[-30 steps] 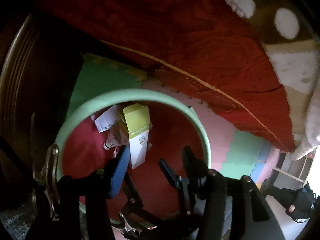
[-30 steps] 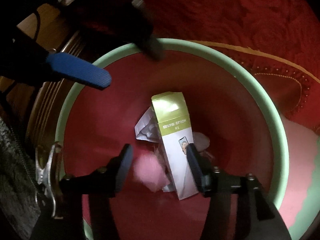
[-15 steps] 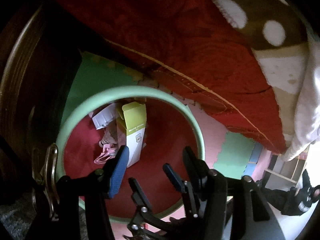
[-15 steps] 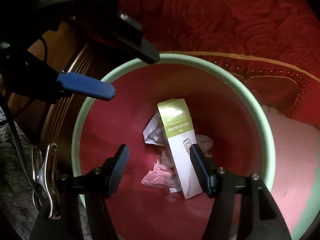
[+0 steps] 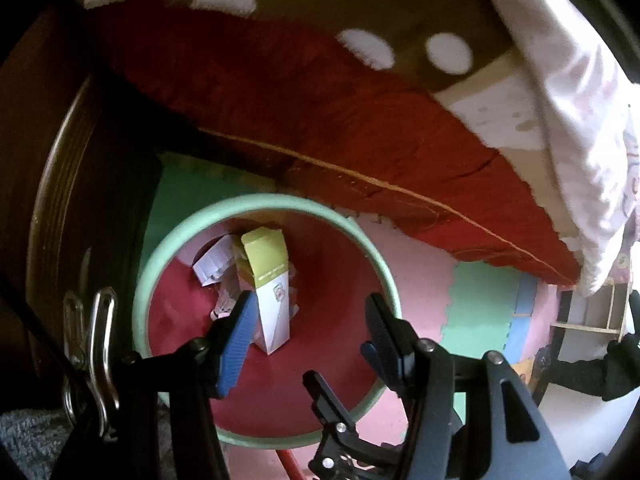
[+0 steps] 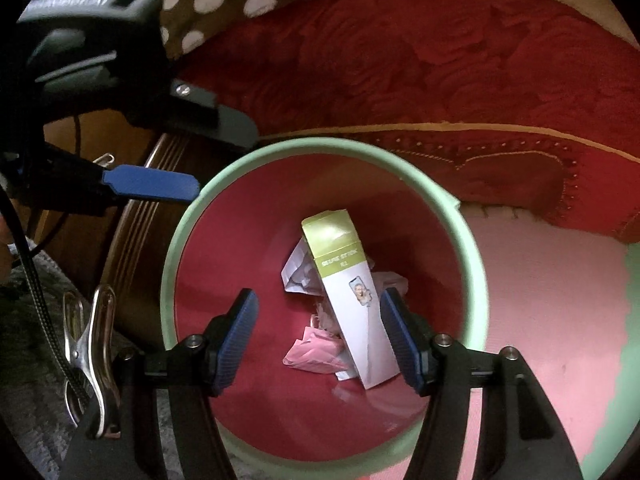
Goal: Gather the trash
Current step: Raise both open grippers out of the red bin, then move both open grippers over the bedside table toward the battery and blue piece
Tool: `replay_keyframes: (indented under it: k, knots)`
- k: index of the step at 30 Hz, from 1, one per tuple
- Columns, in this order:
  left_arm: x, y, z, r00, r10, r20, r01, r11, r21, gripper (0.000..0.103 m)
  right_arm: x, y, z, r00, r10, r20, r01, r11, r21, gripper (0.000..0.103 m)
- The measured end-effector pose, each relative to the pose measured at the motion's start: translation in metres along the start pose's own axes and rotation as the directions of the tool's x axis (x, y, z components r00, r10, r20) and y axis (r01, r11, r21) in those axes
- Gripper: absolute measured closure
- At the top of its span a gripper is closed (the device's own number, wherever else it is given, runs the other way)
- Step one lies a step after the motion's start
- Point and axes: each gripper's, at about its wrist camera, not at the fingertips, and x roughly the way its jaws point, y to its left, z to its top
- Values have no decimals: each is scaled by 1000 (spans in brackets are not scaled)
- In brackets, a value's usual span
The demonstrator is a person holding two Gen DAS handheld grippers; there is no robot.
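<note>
Green-rimmed bin (image 6: 476, 264) holds box (image 6: 356, 300); crumpled papers (image 6: 316, 354).

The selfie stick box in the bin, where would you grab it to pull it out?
Grip the selfie stick box near its green top end, coming straight down from above through the bin's open mouth. The box leans upright against the crumpled paper, so its top is the nearest, clearest part, and its narrow sides probably fit between the fingers.
</note>
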Motion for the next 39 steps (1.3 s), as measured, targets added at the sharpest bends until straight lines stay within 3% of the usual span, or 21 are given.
replay_keyframes:
  k: [5, 9, 12, 17, 21, 24, 28, 39]
  knots:
    - [-7, -2, -1, 999, -51, 14, 51, 999, 6, 44, -13, 0, 2, 1000, -6, 21, 6, 1000, 5, 38]
    - [-21, -5, -1, 995, -67, 74, 65, 998, 20, 44, -24, 6, 4, 999, -17, 39, 18, 1000, -12, 38]
    - [-36, -4, 0, 988, -56, 146, 54, 998, 21, 44, -32, 12, 6, 998, -27, 55, 28, 999, -27, 38]
    - [-48, -9, -1, 977, -69, 202, 61, 997, 47, 45, -50, 17, 9, 996, -34, 82, 37, 999, -34, 38]
    - [-59, -18, -6, 965, -44, 257, 19, 995, 99, 45, -62, 18, 13, 994, -35, 107, 38, 999, -30, 38]
    - [-73, -28, -14, 948, -57, 312, 7, 987, 159, 45, -72, 20, 17, 992, -29, 125, 32, 999, -26, 38]
    - [-96, -32, -30, 916, -146, 374, 61, 971, 230, 45, -91, 26, 22, 987, -23, 161, 31, 999, -45, 38]
    - [-151, -33, -67, 838, -263, 479, 111, 940, 322, 45, -132, 50, 31, 969, -2, 249, 27, 995, -96, 37]
